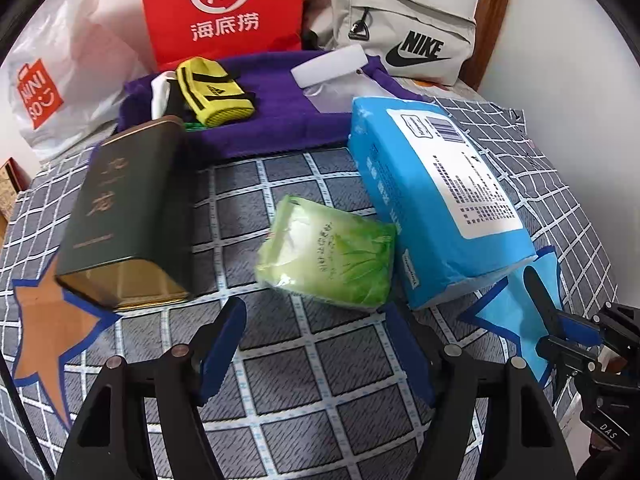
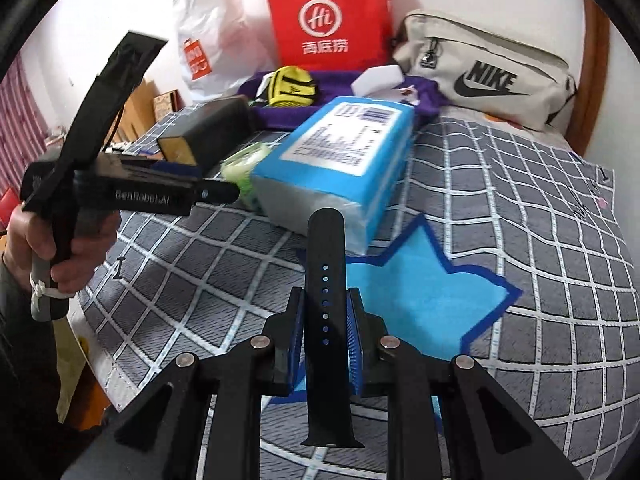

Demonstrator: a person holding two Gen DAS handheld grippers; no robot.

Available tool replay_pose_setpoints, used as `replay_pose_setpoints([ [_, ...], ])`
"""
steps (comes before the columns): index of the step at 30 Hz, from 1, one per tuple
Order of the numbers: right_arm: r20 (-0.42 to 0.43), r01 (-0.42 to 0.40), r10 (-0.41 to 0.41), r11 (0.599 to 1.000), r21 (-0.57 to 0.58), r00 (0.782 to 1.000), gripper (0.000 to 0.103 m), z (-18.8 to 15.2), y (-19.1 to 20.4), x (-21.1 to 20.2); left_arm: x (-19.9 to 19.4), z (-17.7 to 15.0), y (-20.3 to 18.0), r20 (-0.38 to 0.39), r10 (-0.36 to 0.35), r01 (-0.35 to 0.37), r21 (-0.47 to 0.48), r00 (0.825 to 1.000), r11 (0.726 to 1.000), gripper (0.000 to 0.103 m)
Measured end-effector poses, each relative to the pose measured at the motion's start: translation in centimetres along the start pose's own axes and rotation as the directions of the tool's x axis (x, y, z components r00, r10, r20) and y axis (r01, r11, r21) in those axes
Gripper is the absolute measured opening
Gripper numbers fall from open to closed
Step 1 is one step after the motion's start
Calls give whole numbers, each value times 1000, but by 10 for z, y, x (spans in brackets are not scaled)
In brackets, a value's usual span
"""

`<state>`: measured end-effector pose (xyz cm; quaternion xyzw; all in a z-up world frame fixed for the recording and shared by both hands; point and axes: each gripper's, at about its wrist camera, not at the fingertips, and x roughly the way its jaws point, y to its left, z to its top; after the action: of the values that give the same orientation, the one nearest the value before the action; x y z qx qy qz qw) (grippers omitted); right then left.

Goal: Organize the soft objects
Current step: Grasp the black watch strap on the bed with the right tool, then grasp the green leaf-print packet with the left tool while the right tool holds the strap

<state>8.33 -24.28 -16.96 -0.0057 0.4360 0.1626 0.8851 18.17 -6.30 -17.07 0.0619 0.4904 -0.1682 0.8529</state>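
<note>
Spread across everything: grey bedsheet with white grid lines and blue-edged star shapes (image 2: pixel 520 208). At the far edge, against the wall: red paper carrier bag with a white round logo (image 1: pixel 220 12), white plastic shopping bag with a red square logo (image 1: pixel 60 92) to its left, beige fabric waist bag with a black logo (image 2: pixel 488 76) to its right. In front of those, flat on the sheet: purple towel (image 1: pixel 272 120), bearing a yellow-and-black folded sock (image 1: pixel 214 92) and a white oblong block (image 1: pixel 330 65). Nearer: large blue plastic-wrapped tissue pack with a white printed label (image 1: pixel 436 200), lying on its side. Left of it, well apart: dark green rectangular tin with gold lettering (image 1: pixel 128 216), tipped over, gold base facing the camera. Between tin and blue pack, just beside the pack: small green plastic-wrapped tissue packet (image 1: pixel 332 252).

Left gripper (image 1: pixel 316 344): blue pads wide apart, nothing between them, hanging just short of the green packet; held by a hand (image 2: pixel 60 248) seen from the right wrist view.

Right gripper (image 2: pixel 325 320): clamped on a black perforated rubber watch strap (image 2: pixel 325 272), strap upright between the pads, above the light blue star.
</note>
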Motion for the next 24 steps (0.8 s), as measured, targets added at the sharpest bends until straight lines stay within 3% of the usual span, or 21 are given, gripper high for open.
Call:
replay_pose_setpoints([
  [9,-34,2,-1,1000,15,999,20,-2,-11,10,19,11,-8,-11,25,-24,93,1000,995,73],
  [17,-63,-3,4,1000,24,998,20,-2,-12,23,28,16,-4,12,22,-23,64,1000,998,72],
  [24,-68,10,-8,999,31,998,20,-3,-8,25,12,4,-1,34,31,-33,56,999,998,66],
])
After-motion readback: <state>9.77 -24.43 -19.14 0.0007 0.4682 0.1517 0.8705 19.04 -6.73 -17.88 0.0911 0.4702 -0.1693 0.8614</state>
